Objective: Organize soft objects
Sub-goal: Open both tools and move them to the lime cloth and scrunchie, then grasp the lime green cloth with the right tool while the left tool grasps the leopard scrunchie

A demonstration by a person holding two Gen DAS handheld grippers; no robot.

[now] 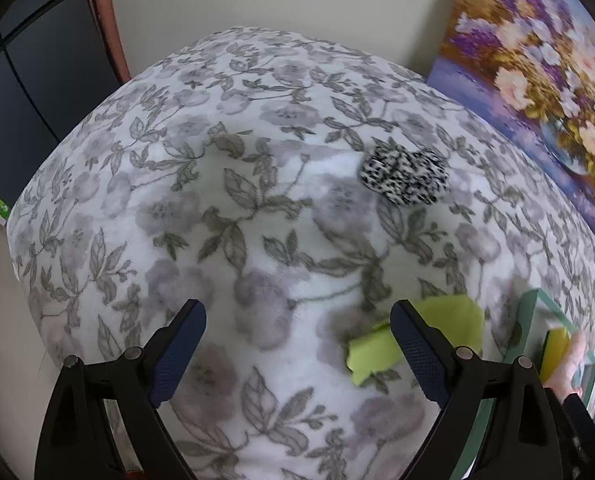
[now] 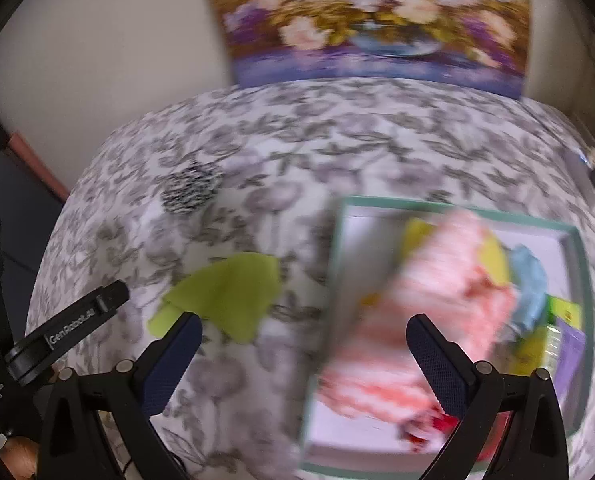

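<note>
On the flowered blanket (image 1: 257, 208) lie a green cloth (image 2: 225, 300) and a speckled scrunchie (image 1: 403, 176). Both the left gripper (image 1: 297, 344) and right gripper (image 2: 303, 356) gape wide, empty. Pink fabric (image 2: 437, 300) fills the box (image 2: 449, 204).

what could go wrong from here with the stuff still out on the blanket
1. The lime-green cloth lies flat on the floral fleece blanket; the open left gripper might pinch blanket along with it.
2. The green-rimmed box already holds a heaped pink-striped cloth, so added items could spill over the rim.
3. The black-and-white speckled scrunchie lies farthest from the box and could be overlooked.
</note>
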